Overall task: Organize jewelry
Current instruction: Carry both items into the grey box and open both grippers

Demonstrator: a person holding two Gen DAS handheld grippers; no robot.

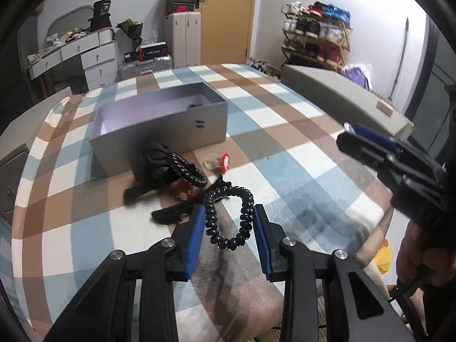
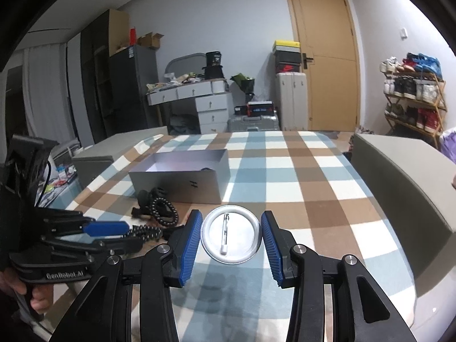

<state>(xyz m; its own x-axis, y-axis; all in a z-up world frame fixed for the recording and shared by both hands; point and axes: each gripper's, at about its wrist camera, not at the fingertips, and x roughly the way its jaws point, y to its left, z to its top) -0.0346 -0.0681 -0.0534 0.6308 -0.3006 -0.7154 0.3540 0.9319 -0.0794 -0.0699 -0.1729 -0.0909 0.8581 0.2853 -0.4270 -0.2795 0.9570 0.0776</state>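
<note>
**Carry both pieces to the grey box**

Use the grey box (image 1: 159,131) as your landmark; it stands open-topped on the checked cloth (image 1: 285,142).

Your left gripper (image 1: 229,228) has narrowed its pads onto the black spiral hair tie (image 1: 228,216), which hangs as a loop between them, just in front of the box's near wall. Its long axis runs away from you toward the box, the open bend at the far end. Keep the squeeze light and carry it clear of the black pile (image 1: 159,168) and the red-and-clear piece (image 1: 219,164) lying against the box front, so the coil does not snag.

Your right gripper (image 2: 230,235) holds the round pin badge (image 2: 230,233) by its rim, jaws part closed, in front of the box's right corner. The badge shows its back, the clasp pin (image 2: 224,235) running near to far. Keep it level, go over the near wall, and release low inside
</note>
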